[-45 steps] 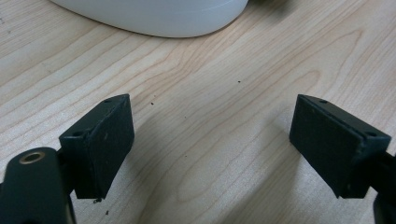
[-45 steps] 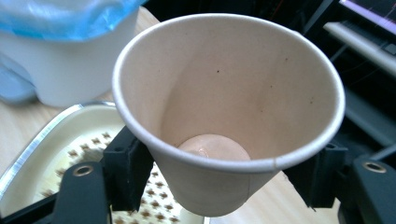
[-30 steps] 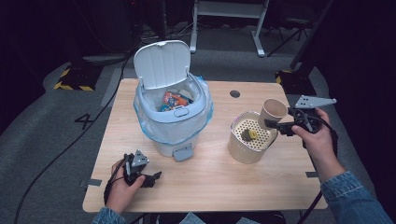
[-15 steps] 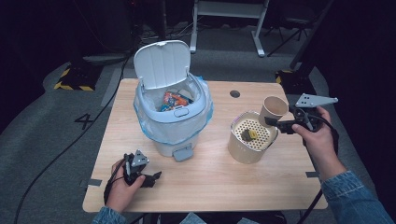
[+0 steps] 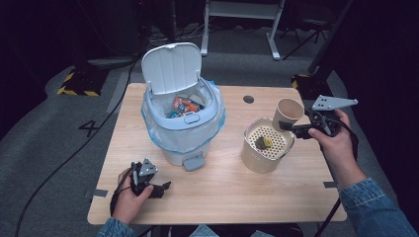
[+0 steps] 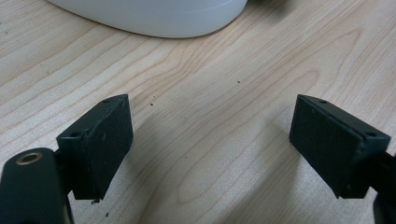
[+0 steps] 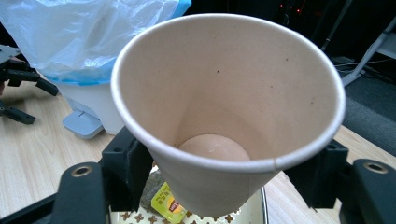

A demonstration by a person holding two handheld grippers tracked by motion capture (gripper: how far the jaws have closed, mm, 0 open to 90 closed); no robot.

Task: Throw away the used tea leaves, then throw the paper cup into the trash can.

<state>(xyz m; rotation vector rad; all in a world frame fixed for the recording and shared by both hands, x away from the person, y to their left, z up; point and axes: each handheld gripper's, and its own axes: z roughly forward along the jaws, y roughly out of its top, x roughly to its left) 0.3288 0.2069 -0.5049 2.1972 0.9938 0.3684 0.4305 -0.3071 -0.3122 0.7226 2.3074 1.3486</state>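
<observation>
The right gripper [image 5: 289, 127] clamps a paper cup [image 5: 288, 112] by its lower wall, one jaw on each side, as the right gripper view confirms [image 7: 229, 126]. The cup is empty and tilted, held above the far right rim of a round cream strainer container [image 5: 253, 160], where a tea bag with a yellow tag [image 5: 263, 143] lies on the perforated insert. Against the frame a second ago, the cup sits marginally farther right and nearer the person; the grip is unchanged. The left gripper [image 5: 165, 186] rests on the wooden table [image 5: 227, 192] near the front left edge, in the same spot as before, its jaws spread wide with nothing between them. The pedal bin [image 5: 183, 123], lid raised, liner holding wrappers, has not moved.
</observation>
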